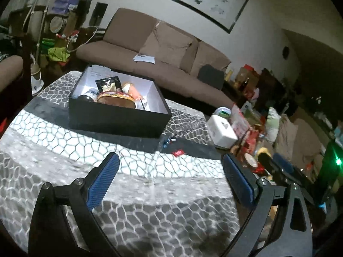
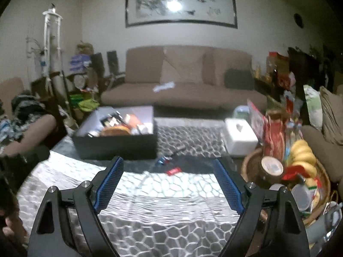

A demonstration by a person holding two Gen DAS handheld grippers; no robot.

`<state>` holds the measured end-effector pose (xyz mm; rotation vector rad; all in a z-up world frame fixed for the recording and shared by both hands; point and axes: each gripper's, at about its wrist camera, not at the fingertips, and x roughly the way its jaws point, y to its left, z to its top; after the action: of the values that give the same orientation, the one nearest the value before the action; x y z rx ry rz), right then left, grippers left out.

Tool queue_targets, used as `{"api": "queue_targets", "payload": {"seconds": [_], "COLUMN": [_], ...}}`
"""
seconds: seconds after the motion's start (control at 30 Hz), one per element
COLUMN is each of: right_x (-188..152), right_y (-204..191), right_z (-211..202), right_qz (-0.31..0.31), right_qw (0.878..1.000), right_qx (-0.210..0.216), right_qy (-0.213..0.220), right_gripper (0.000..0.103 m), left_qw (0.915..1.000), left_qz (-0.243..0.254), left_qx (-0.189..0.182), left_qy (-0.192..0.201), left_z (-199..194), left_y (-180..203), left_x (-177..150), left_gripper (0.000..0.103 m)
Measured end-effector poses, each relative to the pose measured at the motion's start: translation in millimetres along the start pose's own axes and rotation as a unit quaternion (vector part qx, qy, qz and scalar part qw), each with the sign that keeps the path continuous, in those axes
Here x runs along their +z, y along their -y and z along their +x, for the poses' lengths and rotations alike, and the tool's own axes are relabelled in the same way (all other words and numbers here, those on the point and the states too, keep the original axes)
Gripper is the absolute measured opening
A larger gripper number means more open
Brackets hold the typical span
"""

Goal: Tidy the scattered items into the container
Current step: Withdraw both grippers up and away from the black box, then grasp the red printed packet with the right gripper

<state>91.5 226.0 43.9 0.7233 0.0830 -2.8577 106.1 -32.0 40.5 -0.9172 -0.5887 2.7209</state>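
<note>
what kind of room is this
Most likely a lived-in home living room: a brown sofa along the wall, a framed ink painting above it, and a low table with a patterned cloth bearing a black box of items.

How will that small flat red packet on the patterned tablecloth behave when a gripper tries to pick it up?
The small flat red packet lies flat against the patterned tablecloth, so the fingers will probably struggle to get under it. It looks thin and light, so a push would likely slide it. The cloth may bunch up beneath it.
</note>
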Motion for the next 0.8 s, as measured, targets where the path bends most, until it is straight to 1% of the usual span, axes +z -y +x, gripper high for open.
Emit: {"api": "queue_targets", "payload": {"seconds": [0.1, 0.13, 0.2, 0.27, 0.3, 0.33, 0.37, 0.4, 0.43, 0.47, 0.5, 0.53, 0.57, 0.63, 0.67, 0.7, 0.8], "right_x": [-9, -11, -14, -20, -24, -27, -29, -30, -32, -33, -35, -37, -38, -41, -43, -46, -52], "right_y": [1, -1, -11, -10, -5, -1, 4, 11, 17, 25, 32, 38, 40, 41, 40, 39, 38], "right_z": [34, 44, 63, 82, 97, 114, 128, 146, 158, 169, 178, 183, 187, 200, 208, 219, 253], "right_qz": [-0.024, -0.041, -0.087, -0.094, -0.089, -0.086, -0.083, -0.071, -0.058, -0.042, -0.027, -0.018, -0.016, -0.028, -0.041, -0.055, -0.070], "right_qw": [0.999, 0.998, 0.994, 0.995, 0.995, 0.994, 0.993, 0.992, 0.991, 0.991, 0.990, 0.990, 0.990, 0.987, 0.985, 0.983, 0.977], "right_qx": [-0.020, -0.029, -0.044, -0.020, -0.003, 0.013, 0.026, 0.038, 0.043, 0.048, 0.055, 0.063, 0.072, 0.092, 0.099, 0.106, 0.125], "right_qy": [-0.043, -0.048, -0.048, -0.040, -0.053, -0.072, -0.085, -0.098, -0.109, -0.120, -0.126, -0.125, -0.124, -0.130, -0.133, -0.138, -0.156], "right_gripper": [0.086, 0.086, 0.086, 0.085, 0.083, 0.070, 0.057, 0.056, 0.056, 0.052, 0.052, 0.052, 0.052, 0.052, 0.052, 0.052, 0.052], "left_qw": [0.9990, 0.9987, 0.9985, 0.9981, 0.9977, 0.9974, 0.9970, 0.9964, 0.9939, 0.9914, 0.9890, 0.9866, 0.9839, 0.9825, 0.9830, 0.9845, 0.9876], "left_qz": [0.006, 0.006, 0.018, 0.045, 0.059, 0.067, 0.071, 0.077, 0.094, 0.110, 0.125, 0.139, 0.154, 0.162, 0.157, 0.140, 0.102], "left_qx": [0.004, 0.001, 0.004, 0.010, 0.015, 0.021, 0.020, 0.005, -0.022, -0.030, -0.022, -0.008, -0.004, 0.003, 0.005, 0.005, 0.008], "left_qy": [-0.044, -0.051, -0.052, -0.039, -0.028, -0.018, -0.023, -0.036, -0.053, -0.064, -0.076, -0.085, -0.091, -0.093, -0.095, -0.106, -0.119], "left_z": [46, 57, 74, 90, 97, 105, 117, 127, 141, 152, 164, 176, 186, 201, 207, 220, 236], "left_y": [-6, -7, -6, -4, -4, -4, -3, -1, 2, 5, 7, 8, 9, 9, 7, 2, -8], "left_x": [-7, -8, -9, -9, -11, -12, -13, -11, -10, -11, -12, -14, -17, -20, -20, -20, -22], "left_gripper": [0.097, 0.097, 0.097, 0.097, 0.097, 0.097, 0.095, 0.095, 0.087, 0.074, 0.071, 0.071, 0.071, 0.071, 0.071, 0.071, 0.071]}}
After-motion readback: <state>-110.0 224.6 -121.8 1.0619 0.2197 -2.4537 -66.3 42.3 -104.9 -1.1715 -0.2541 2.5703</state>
